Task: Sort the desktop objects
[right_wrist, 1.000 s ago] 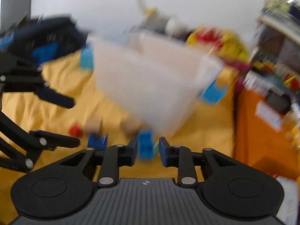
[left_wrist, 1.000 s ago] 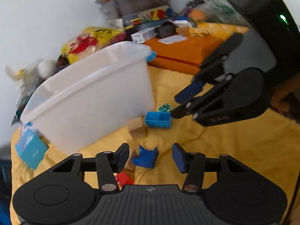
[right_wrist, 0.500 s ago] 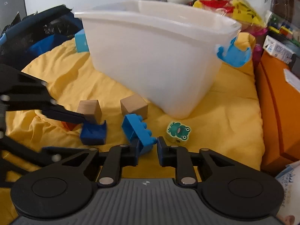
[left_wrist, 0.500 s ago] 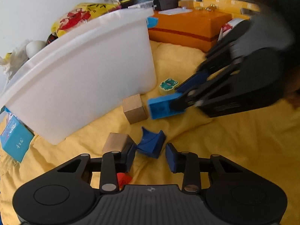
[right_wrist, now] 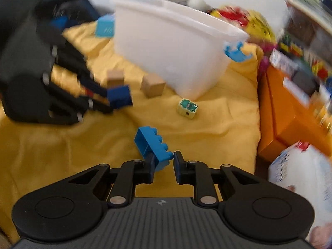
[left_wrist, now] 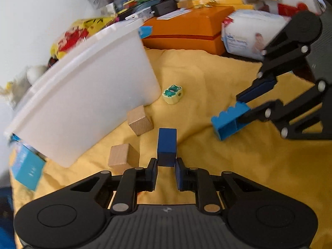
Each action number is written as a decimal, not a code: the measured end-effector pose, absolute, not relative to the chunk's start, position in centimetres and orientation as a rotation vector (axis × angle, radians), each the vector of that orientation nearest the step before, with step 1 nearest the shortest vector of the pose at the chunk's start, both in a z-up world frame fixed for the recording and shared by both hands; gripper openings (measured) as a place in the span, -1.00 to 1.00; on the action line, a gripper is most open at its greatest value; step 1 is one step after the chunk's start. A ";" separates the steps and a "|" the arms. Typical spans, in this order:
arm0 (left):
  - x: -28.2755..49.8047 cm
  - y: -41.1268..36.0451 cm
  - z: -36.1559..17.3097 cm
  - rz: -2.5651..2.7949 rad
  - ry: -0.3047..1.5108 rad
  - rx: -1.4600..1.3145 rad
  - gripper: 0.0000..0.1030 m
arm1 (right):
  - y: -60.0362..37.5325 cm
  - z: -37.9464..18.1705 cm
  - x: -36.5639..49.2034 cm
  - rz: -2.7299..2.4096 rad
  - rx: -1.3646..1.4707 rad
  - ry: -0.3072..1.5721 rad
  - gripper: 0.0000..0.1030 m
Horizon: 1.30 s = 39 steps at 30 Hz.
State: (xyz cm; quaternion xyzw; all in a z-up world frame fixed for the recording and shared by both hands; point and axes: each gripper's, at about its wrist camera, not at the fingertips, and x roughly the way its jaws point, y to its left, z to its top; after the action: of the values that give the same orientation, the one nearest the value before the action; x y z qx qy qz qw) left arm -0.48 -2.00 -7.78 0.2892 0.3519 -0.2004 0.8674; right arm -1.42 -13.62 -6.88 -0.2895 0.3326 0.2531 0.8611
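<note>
Dark blue wood fills the left gripper: a dark blue block is pinched at its near end between the two pads and sticks out forward, lifted above the yellow cloth. Just to its left on the cloth sit two plain wooden cubes, one nearer the gripper, the other close against the white plastic bin. A small frog-printed block lies near the bin's corner. Off to the right, the right gripper clamps a light blue studded brick, tilted, its studs toward the right pad and its hollow underside to the left, also raised off the cloth. Behind the cloth stand an orange box and a white wipes pack.
</note>
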 end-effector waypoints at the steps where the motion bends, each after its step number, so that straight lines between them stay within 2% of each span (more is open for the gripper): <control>1: -1.1 -2.0 -7.8 -0.413 0.727 0.645 -0.59 | -13.0 -7.3 -2.2 0.550 -0.671 0.678 -0.57; 4: -2.4 -1.1 -8.0 -0.418 0.720 0.755 -0.58 | -12.3 -7.3 -3.7 0.640 -0.716 0.652 -0.55; 7: -4.4 0.1 -7.9 -0.480 0.704 0.797 -0.49 | -12.1 -6.6 -4.8 0.786 -0.676 0.645 -0.28; 9: -5.6 0.7 -8.0 -0.513 0.713 0.803 -0.47 | -12.5 -6.0 -4.6 0.847 -0.559 0.671 -0.22; 12: -6.7 1.6 -7.5 -0.518 0.730 0.732 -0.45 | -13.7 -5.3 -3.0 0.914 -0.317 0.770 -0.21; 18: -4.8 3.6 -5.3 -0.428 0.747 0.388 -0.42 | -15.7 -4.8 -0.2 0.789 -0.036 0.862 -0.18; 23: -3.7 2.3 -5.7 -0.437 0.739 0.397 -0.36 | -13.9 -5.7 -0.5 0.771 -0.139 0.868 -0.20; 31: -2.4 2.2 -7.4 -0.438 0.788 0.298 -0.35 | -18.2 -6.1 1.8 0.654 0.230 0.897 -0.17; 36: -1.8 2.4 -8.2 -0.432 0.803 0.324 -0.31 | -16.8 -8.4 1.6 0.719 0.253 0.989 -0.16; 38: -1.6 2.7 -8.1 -0.433 0.811 0.300 -0.32 | -15.5 -8.4 0.9 0.737 0.193 0.986 -0.20; 39: -1.4 2.8 -8.2 -0.431 0.817 0.289 -0.32 | -14.9 -8.2 0.6 0.750 0.137 0.972 -0.31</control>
State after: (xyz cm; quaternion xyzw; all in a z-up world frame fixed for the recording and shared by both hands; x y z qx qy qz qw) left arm -1.37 2.84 -8.21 0.1387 0.3928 -0.2071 0.8852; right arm 0.56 -14.86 -8.21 0.0642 0.4556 0.3515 0.8153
